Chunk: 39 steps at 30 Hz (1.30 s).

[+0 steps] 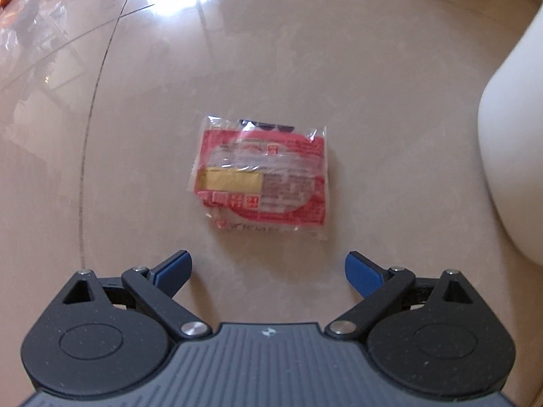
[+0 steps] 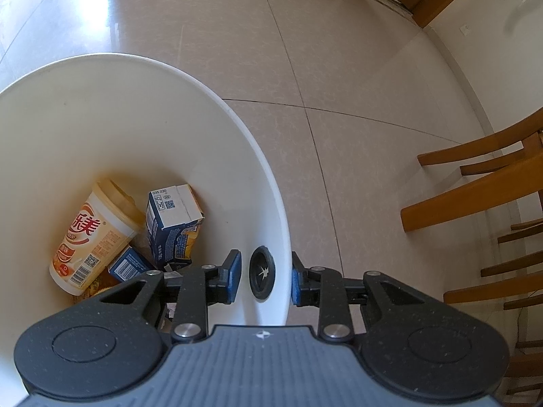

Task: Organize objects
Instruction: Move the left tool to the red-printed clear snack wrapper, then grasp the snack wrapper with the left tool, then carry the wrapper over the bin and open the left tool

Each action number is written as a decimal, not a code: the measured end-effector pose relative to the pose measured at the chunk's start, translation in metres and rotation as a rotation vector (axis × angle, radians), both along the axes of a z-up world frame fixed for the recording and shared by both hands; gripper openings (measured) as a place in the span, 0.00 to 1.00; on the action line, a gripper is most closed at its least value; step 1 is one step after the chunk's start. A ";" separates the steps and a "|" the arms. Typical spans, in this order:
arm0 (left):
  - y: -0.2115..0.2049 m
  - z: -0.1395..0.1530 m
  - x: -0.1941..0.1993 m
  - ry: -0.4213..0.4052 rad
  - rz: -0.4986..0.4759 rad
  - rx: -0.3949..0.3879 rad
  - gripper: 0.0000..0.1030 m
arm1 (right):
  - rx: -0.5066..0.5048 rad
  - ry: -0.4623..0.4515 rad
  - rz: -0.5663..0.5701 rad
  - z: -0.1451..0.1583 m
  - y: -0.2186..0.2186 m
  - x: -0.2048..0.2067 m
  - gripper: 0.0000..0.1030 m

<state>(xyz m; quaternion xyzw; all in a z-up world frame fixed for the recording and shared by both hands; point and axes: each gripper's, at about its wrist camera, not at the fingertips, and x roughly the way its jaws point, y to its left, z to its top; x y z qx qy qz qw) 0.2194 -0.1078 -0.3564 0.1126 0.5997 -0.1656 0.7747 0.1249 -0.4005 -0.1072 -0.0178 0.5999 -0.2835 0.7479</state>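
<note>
Your left hand-held gripper (image 1: 268, 269) is spread wide open and holds nothing. It hangs over the floor (image 1: 373, 68), and the red snack packet (image 1: 261, 176) lies flat right in front of it, lined up with the gap between the blue pads (image 1: 173, 269). The pads are not touching the packet yet. The white bucket (image 1: 512, 156) stands off to the right of the packet, near but apart.

Your right hand-held gripper (image 2: 266, 276) is partly closed around the rim of that white bucket (image 2: 203, 108), one pad inside the wall and one outside. I cannot tell if the pads press the wall or just sit beside it. Down in the bucket lie a milk tea cup (image 2: 90, 234) and two blue cartons (image 2: 173, 224). Wooden chairs (image 2: 482, 186) stand farther off to the right.

It looks like you are about to pick up the packet. Next, go down lower so the pads sit on both sides of it, then squeeze. The wrapper looks thin and slippery, so grab it low and in the middle
</note>
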 end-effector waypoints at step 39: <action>-0.024 0.063 0.043 -0.075 -0.080 -0.008 0.46 | 0.009 -0.007 0.000 0.001 -0.001 -0.001 0.33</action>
